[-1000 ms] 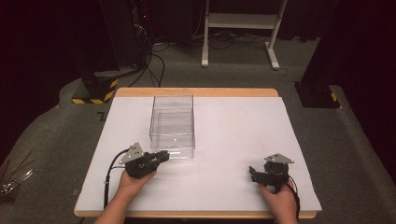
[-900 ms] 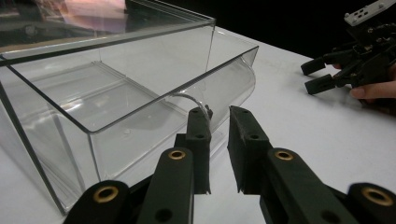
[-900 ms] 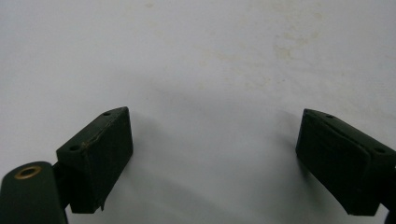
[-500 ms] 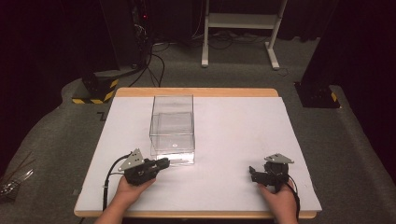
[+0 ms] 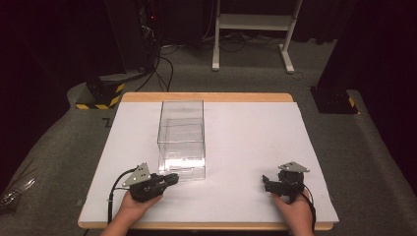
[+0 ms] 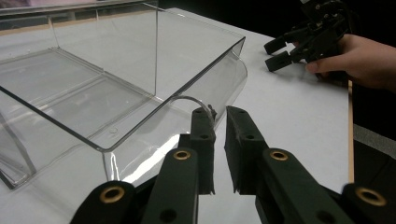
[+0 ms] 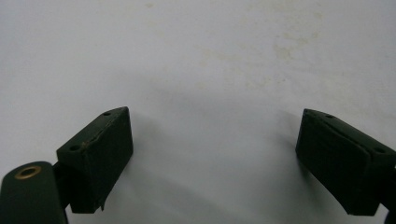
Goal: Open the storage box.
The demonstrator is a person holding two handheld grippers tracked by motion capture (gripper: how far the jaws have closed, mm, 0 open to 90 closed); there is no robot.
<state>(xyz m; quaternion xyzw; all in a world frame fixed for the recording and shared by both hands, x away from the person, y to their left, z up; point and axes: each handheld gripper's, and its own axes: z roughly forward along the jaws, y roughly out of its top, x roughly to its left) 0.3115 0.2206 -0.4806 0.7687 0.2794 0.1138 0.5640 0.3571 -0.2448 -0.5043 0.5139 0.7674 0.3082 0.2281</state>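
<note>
1. Clear plastic box (image 5: 181,140) stands on the white counter (image 5: 246,128), left of centre, open side up. A clear lid/flap piece lies at its near end, touching the counter.
2. Left claw (image 5: 173,178) sits just at the box's near right corner, low over the counter, pointing right/far.
3. Left gripper view: its two black jaws are nearly together, w/ only a thin gap. They pinch a thin clear curved edge of the box's flap (image 6: 196,100) at the left jaw tip. So closed, gripping that clear edge.
4. The jaws have just been closing the last bit, w/ that clear edge between them.
5. The left hand (image 5: 135,206) holds the gripper body from the near side; the cable (image 5: 114,194) loops off to the left.
6. Right claw (image 5: 265,182) rests low near the counter's near right corner, well apart from the box, pointing left.
7. Right gripper view: jaws stand wide apart, w/ bare white counter between them. Open, holding nothing.
8. The right hand (image 5: 295,214) comes in from the near edge. In the left gripper view that hand and claw (image 6: 275,53) show far off, jaws spread.
9. Grey carpet floor (image 5: 373,147) lies around the counter; a white frame (image 5: 251,22) stands far back.
</note>
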